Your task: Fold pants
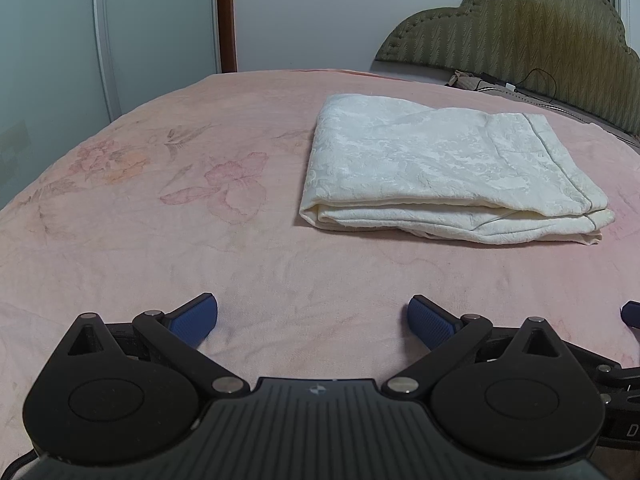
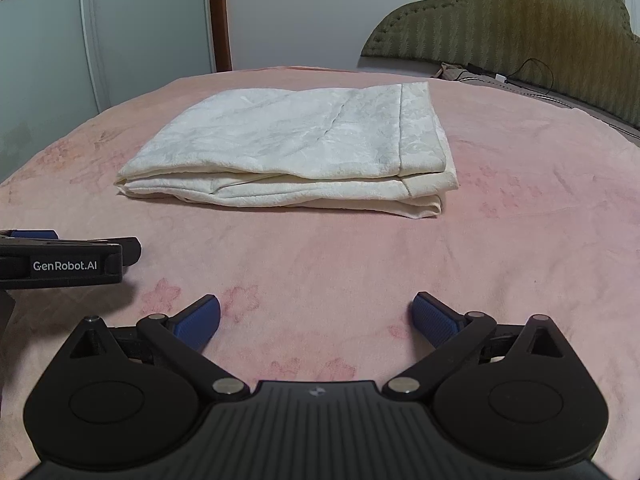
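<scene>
Pants (image 2: pixel 296 148) lie folded into a neat stacked rectangle on the bed (image 2: pixel 520 240), looks basically done; left hand-held gripper (image 1: pixel 313 322) and right hand-held gripper (image 2: pixel 316 320) both spread apart, empty, hovering well short of the pants, nothing obvious left

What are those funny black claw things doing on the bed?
A person holds one in each hand to fold pants. The cream pants already lie folded in a neat stack on the pink bedspread. The left gripper and right gripper are both open, holding nothing, short of the pants.
</scene>
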